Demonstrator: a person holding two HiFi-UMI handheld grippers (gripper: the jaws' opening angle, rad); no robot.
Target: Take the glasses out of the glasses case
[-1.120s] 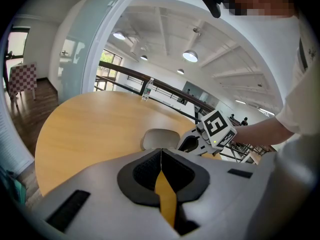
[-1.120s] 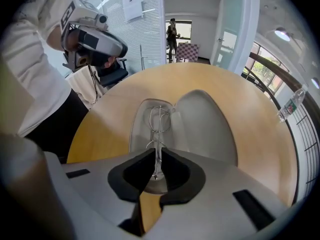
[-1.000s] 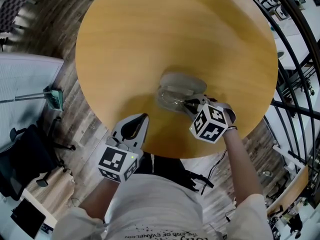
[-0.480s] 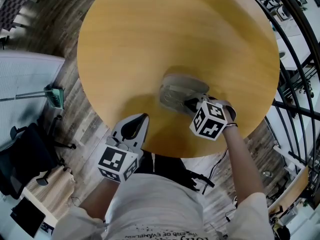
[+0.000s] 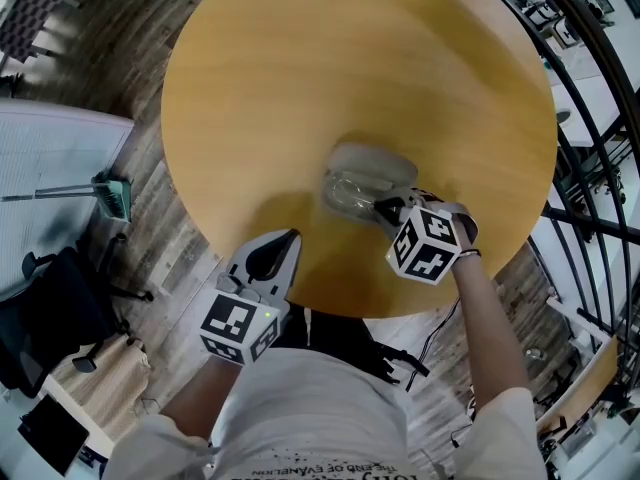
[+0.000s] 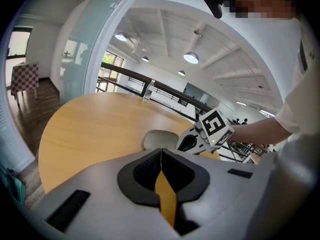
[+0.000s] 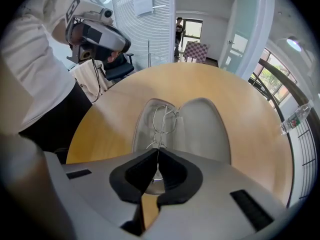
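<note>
A grey glasses case lies open on the round wooden table, right of middle near the front edge. Thin wire-framed glasses rest in its left half, with the lid laid open to the right. My right gripper is shut on the near end of the glasses' frame, at the case's near edge. My left gripper is shut with nothing in it, hanging at the table's front edge left of the case, jaws pointing toward the case.
The table edge runs just in front of both grippers, with wood floor below. A dark railing curves along the right. A black office chair and a green dustpan stand at the left.
My right gripper has shifted slightly right and back with its jaws on the glasses. The left gripper has stayed in place.
</note>
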